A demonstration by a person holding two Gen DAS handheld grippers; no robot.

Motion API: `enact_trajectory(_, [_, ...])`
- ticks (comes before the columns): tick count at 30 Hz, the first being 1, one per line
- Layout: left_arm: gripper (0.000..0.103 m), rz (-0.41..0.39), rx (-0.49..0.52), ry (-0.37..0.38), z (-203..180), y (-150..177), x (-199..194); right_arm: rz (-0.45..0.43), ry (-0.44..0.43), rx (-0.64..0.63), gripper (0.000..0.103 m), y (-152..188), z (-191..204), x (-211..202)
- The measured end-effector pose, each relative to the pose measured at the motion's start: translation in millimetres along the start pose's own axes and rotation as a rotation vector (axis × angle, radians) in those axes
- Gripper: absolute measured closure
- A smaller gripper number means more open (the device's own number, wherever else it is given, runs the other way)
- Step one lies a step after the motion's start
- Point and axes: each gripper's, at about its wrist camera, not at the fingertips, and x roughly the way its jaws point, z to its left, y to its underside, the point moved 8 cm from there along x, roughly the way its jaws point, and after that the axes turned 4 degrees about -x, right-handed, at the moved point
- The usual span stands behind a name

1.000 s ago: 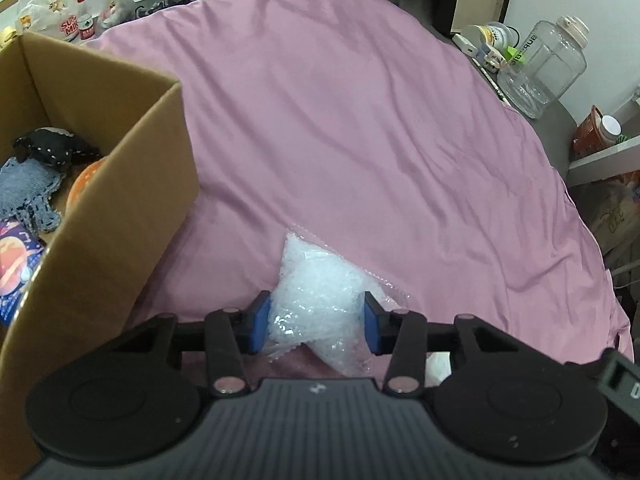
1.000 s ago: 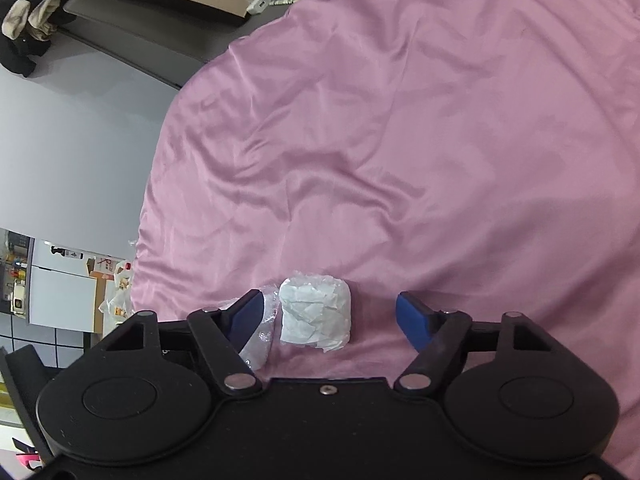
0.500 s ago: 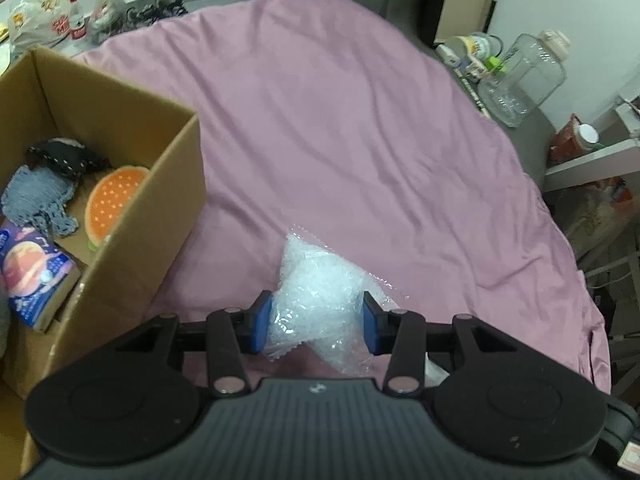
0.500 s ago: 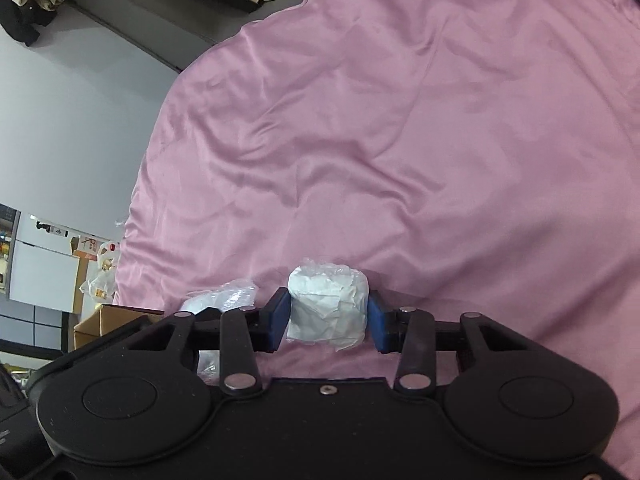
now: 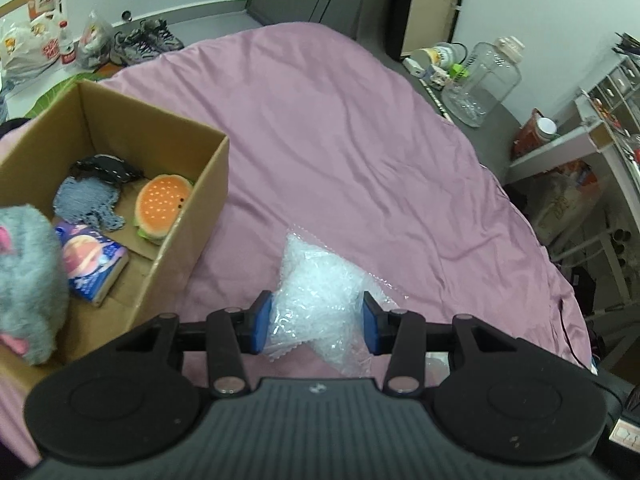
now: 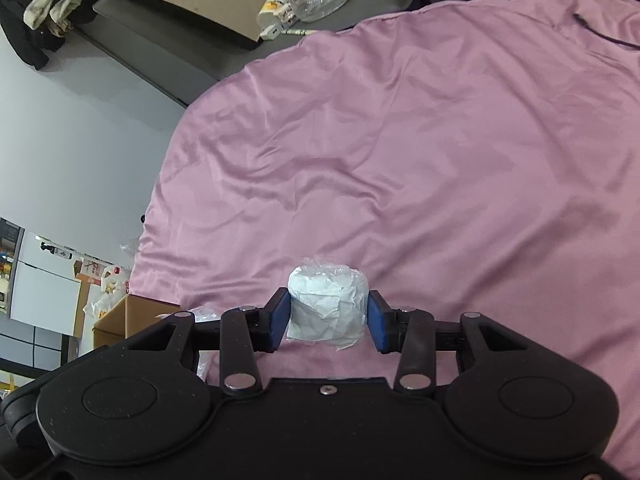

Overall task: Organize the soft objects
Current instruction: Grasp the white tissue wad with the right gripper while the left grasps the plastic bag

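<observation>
My left gripper (image 5: 317, 322) is shut on a clear plastic bag of white filling (image 5: 320, 296), held above the pink bedsheet (image 5: 340, 140). An open cardboard box (image 5: 200, 208) stands to its left, holding a burger plush (image 5: 162, 204), a grey knitted piece (image 5: 86, 200), a dark cloth (image 5: 106, 166), a blue packet (image 5: 94, 264) and a grey furry plush (image 5: 24, 280). My right gripper (image 6: 327, 322) is shut on a white wrapped tissue roll (image 6: 328, 306), held above the sheet (image 6: 440, 160). The box corner (image 6: 128, 320) shows at lower left in the right wrist view.
A large clear jug (image 5: 486, 80), cups and small items stand on the grey floor beyond the bed's right edge. A white shelf unit (image 5: 600, 140) stands at the right. Shoes (image 5: 146, 38) and shopping bags (image 5: 28, 48) lie at the back left.
My right gripper closed on the tissue roll and lifted it. My left gripper rose with the bag, bringing the inside of the box into view.
</observation>
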Motion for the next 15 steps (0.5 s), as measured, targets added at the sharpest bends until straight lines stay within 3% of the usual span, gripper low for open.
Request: enact_trajectory(15, [0.059, -0.032, 0.057, -0.002, 23, 12, -54, -0.090, 0.062, -0.029, 0.062, 31, 7, -65])
